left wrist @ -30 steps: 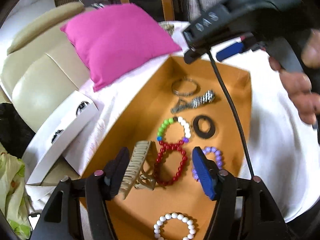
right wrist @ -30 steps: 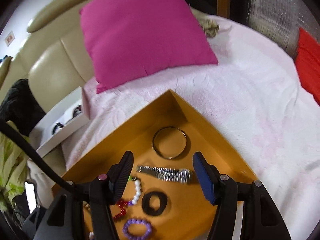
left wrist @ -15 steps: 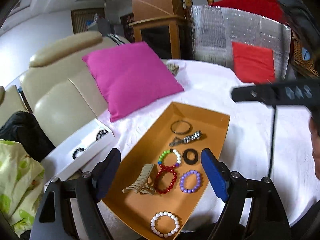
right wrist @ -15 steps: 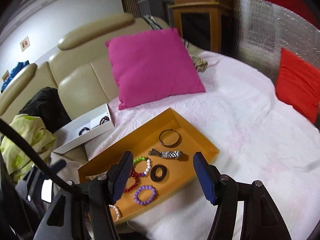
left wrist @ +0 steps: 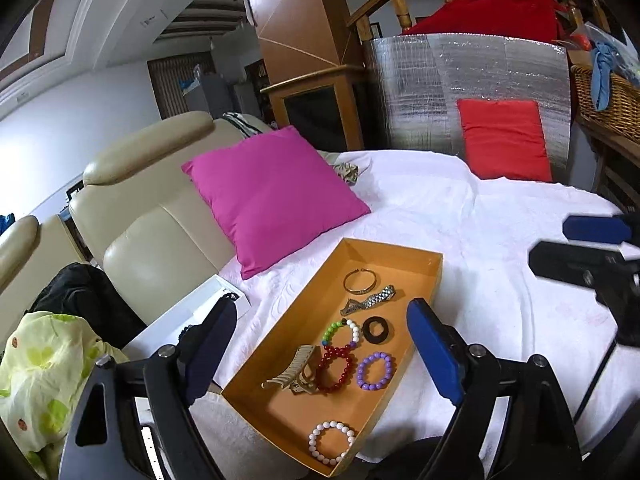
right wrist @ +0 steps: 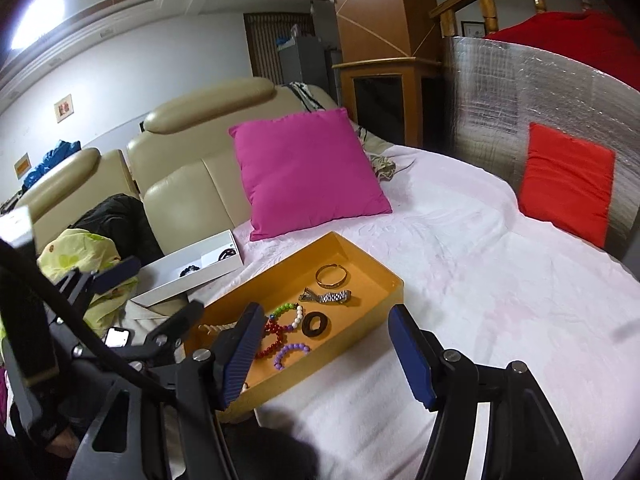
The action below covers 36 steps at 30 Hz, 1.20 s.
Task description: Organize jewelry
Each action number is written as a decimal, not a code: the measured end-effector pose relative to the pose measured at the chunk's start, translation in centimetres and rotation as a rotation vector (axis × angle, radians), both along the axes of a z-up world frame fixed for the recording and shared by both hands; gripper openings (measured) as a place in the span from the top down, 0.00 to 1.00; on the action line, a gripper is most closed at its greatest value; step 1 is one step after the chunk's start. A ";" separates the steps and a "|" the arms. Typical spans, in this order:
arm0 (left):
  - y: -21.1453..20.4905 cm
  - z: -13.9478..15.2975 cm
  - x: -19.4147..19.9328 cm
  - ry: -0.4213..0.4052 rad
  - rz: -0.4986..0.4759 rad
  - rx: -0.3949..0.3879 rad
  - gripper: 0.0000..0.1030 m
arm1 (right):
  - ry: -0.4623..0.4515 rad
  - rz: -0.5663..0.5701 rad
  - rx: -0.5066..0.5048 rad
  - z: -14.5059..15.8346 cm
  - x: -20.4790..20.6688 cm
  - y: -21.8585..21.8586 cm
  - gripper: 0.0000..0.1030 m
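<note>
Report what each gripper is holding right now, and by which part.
Nothing is held. The left gripper and right gripper both stand open and empty; the jewelry, hair claw included, lies in the orange tray.

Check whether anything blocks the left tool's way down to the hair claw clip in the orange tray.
Nothing visible does. The left tool hangs open and empty above the orange tray, and the hair claw clip lies uncovered on the tray floor, with the red bead bracelet right against it.

An orange tray [right wrist: 384, 270] w/ a gold bangle [right wrist: 331, 275], metal watch strap [right wrist: 328, 297], black ring [right wrist: 315, 324] & bead bracelets [right wrist: 286, 316] is seen on the white bed [right wrist: 480, 264], below the empty, spread right claw [right wrist: 324, 354], a pink cushion [right wrist: 308, 172] behind.
</note>
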State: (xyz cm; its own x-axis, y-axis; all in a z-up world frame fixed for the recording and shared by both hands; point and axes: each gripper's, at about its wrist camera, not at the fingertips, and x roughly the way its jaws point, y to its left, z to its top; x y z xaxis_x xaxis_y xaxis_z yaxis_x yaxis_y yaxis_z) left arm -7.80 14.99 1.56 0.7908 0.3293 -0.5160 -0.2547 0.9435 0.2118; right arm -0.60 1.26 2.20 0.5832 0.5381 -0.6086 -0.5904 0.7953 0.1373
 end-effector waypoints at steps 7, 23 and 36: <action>-1.1 1.2 -1.4 -0.018 0.004 0.014 0.15 | -0.010 -0.015 0.044 0.0 -2.5 -2.5 0.33; -2.1 4.5 -5.8 -0.095 0.036 0.060 0.15 | -0.056 -0.002 0.104 1.6 -7.8 -3.8 0.33; -1.0 5.8 -8.1 -0.138 0.078 0.074 0.12 | -0.080 0.038 0.159 3.0 -11.5 -2.7 0.32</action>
State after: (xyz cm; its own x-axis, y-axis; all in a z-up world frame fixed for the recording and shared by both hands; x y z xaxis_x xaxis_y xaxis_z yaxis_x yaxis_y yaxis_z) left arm -15.94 14.02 7.35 0.8229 0.4256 -0.3764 -0.3582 0.9028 0.2378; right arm -12.08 -1.44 5.23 0.6035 0.6468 -0.4663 -0.6341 0.7438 0.2113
